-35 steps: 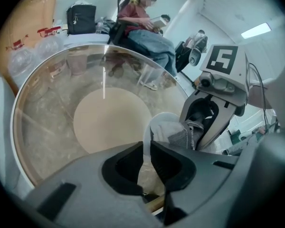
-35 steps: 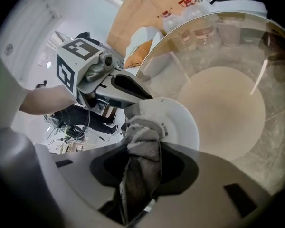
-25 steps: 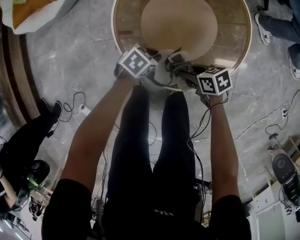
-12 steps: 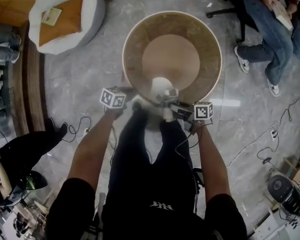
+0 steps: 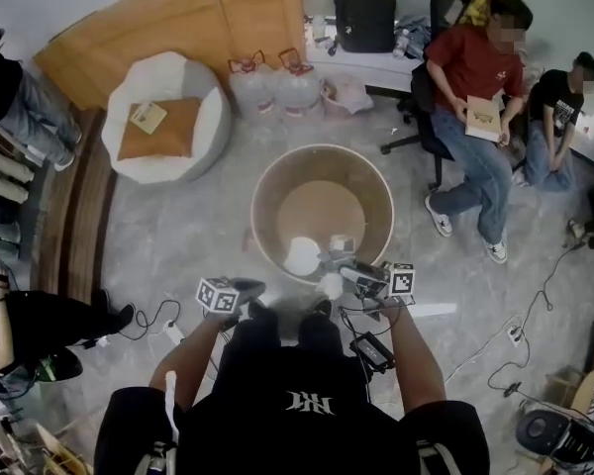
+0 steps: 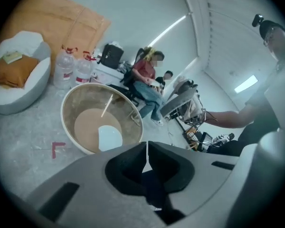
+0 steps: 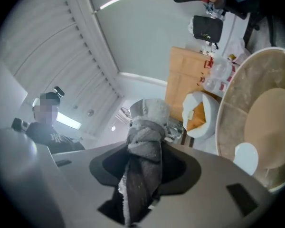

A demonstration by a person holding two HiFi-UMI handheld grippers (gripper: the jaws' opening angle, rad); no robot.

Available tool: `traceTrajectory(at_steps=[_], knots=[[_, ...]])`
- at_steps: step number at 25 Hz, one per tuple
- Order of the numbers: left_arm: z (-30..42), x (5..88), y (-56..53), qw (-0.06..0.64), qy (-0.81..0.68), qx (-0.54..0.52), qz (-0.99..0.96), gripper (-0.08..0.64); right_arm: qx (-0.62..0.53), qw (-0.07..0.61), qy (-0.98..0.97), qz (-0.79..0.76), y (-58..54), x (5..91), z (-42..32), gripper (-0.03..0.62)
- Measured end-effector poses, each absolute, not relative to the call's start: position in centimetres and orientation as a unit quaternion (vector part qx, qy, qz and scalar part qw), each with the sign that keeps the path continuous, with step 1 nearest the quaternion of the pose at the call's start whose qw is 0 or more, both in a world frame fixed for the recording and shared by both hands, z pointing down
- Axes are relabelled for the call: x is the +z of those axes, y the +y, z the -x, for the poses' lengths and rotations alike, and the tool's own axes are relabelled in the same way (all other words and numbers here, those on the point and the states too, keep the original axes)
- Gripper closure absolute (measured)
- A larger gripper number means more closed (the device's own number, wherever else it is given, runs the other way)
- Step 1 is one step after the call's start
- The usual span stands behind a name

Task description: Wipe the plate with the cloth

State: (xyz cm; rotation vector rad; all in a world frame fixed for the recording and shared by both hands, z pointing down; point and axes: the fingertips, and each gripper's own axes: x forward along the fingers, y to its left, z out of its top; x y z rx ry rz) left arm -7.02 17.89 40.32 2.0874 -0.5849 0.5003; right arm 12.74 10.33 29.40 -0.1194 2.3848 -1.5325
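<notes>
Fingers on my right gripper (image 7: 143, 161) are pinched hard on a grey terry cloth (image 7: 146, 127). 1 wad of it pokes out past the tips and the rest bunches down between the pads. Fingers on my left gripper (image 6: 147, 152) are pressed together with nothing between them. The white plate (image 5: 301, 256) lies flat on the round table (image 5: 265, 181), on the side nearest me. In the head view the cloth hangs just beside the plate, but as far as I can tell it's up in the air and not touching. So I'd call this the lead-in to the wipe: cloth in hand, plate not yet under it. To do it well I'd bring the poking-out wad down first, so it's fabric on the plate and not the hard tips. Then I'd work in circles from the middle out to the rim. That plate looks light and the tabletop smooth, so it'll probably skate if I push with only 1 gripper. I'd steady the rim with the left, and stroke away from the table edge rather than toward me. Keep the squeeze firm too, or the drag could pull the cloth out.
</notes>
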Motion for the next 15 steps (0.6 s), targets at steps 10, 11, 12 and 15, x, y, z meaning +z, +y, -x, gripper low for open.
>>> traceTrajectory(at_steps=[10, 11, 12, 15], knots=[[8.7, 29.3, 22.1, 0.332, -0.160, 0.156, -0.916, 0.543, -0.369, 0.226, 0.897, 0.086, 19.6, 10.4, -10.5, 0.433], [9.3, 28.0, 22.6, 0.316, -0.151, 0.149, -0.925, 0.543, -0.350, 0.228, 0.903, 0.101, 20.9, 9.0, -10.2, 0.433], [9.8, 26.5, 23.1, 0.301, -0.144, 0.138, -0.933, 0.543, -0.330, 0.229, 0.909, 0.115, 22.2, 7.6, -9.8, 0.433], [11.6, 22.1, 24.6, 0.272, -0.126, 0.078, -0.951, 0.543, -0.283, 0.230, 0.919, 0.147, 25.6, 5.1, -8.2, 0.433]])
